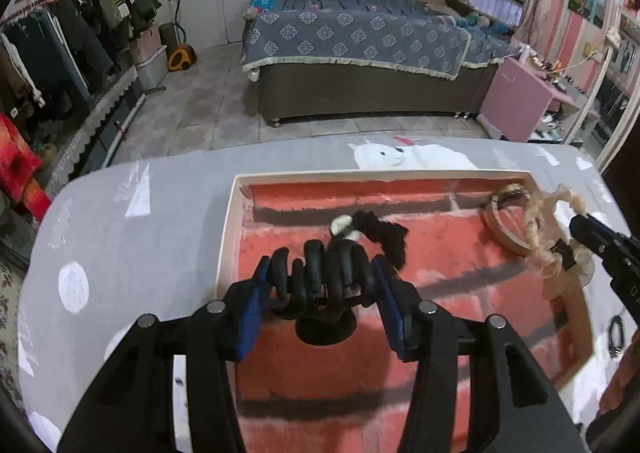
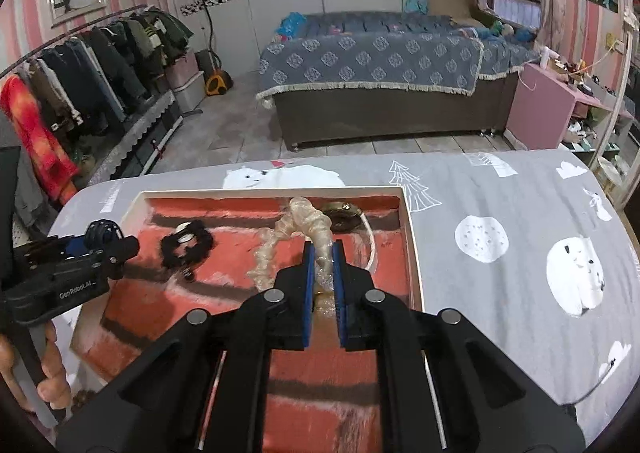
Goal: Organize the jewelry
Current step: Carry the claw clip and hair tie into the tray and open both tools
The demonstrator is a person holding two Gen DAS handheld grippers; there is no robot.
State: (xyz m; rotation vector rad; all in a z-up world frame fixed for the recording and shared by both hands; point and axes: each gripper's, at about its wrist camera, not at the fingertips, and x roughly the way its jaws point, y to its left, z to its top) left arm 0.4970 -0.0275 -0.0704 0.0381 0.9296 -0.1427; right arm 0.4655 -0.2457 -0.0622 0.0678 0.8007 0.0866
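A white-rimmed box (image 1: 228, 229) with red lining lies on the table; it also shows in the right wrist view (image 2: 412, 237). My left gripper (image 1: 320, 273) is shut on a black spiral hair tie (image 1: 316, 273) above the box's left half. My right gripper (image 2: 322, 253) is shut on a translucent beige spiral hair tie (image 2: 304, 221), held above the box's right side; it shows in the left wrist view too (image 1: 536, 229). A black scrunchie with a white piece (image 1: 376, 231) lies in the box. A bangle (image 1: 500, 225) and a gold piece (image 2: 340, 209) sit in the far right corner.
The table wears a grey cloth with white bear and tree prints (image 2: 520, 237). A dark bracelet (image 1: 616, 333) lies on the cloth right of the box. A bed (image 1: 360, 45) and a clothes rack (image 1: 60, 37) stand beyond the table.
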